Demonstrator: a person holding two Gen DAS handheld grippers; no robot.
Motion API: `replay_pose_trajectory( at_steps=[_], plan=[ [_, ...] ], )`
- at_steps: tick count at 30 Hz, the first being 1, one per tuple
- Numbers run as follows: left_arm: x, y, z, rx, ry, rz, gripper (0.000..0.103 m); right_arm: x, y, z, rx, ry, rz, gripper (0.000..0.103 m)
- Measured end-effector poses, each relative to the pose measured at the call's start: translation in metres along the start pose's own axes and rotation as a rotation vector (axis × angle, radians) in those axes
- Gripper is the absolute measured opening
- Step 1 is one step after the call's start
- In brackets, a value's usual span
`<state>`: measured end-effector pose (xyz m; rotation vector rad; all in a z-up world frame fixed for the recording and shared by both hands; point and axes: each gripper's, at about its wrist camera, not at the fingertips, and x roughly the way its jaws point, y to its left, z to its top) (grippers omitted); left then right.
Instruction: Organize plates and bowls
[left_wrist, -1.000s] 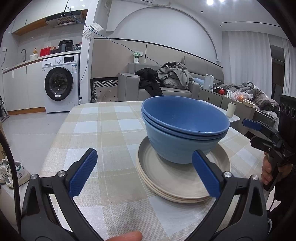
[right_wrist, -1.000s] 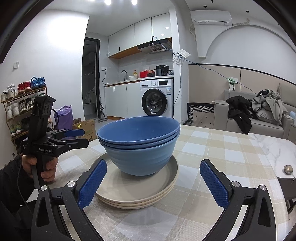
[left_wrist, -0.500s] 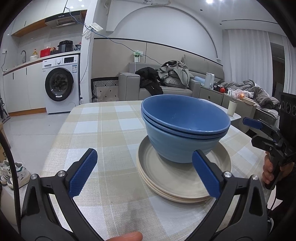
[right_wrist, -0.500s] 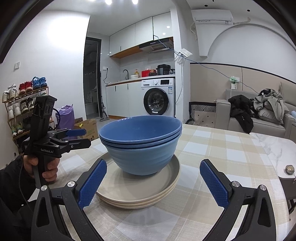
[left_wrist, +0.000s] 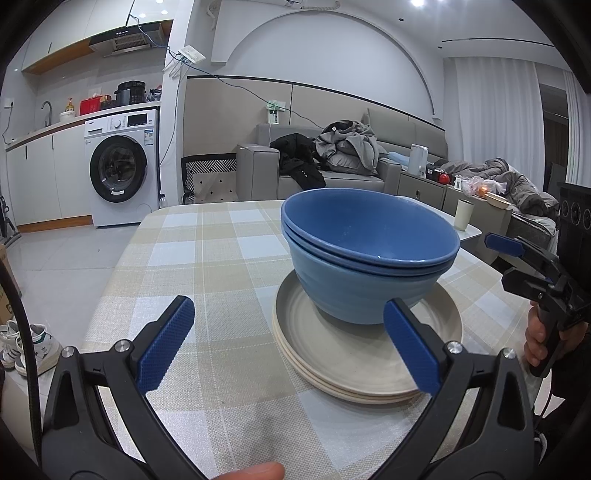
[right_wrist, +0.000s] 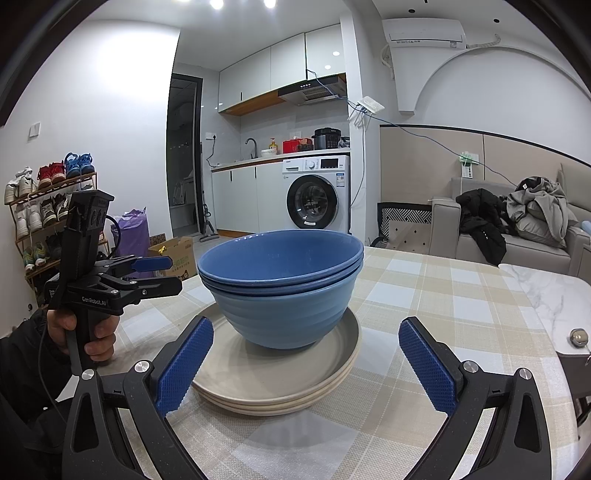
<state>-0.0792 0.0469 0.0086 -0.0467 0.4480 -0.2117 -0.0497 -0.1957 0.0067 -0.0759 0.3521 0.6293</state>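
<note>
The checked worktop (left_wrist: 207, 258) carries a stack of beige plates (left_wrist: 354, 373) near its middle. On the plates sit nested blue bowls (left_wrist: 369, 258), probably three. The left hand-held gripper (left_wrist: 288, 347) and the right hand-held gripper (right_wrist: 306, 365) flank the plates, jaws wide apart, holding nothing.

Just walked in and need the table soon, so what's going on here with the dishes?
A person holds a two-finger tool in each hand, aimed at one pile on the checked tablecloth: nested blue bowls sitting on stacked beige round plates. The left tool and right tool are both open, near the pile but gripping nothing.
</note>
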Motion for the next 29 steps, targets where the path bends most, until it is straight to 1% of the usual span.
replay_pose_trajectory(
  at_steps=[29],
  plan=[
    [0.0019,-0.0001,-0.0006,0.005,0.000,-0.001,0.102,-0.0001,0.0000,0.0003,0.000,0.001,0.001,0.103]
  ],
)
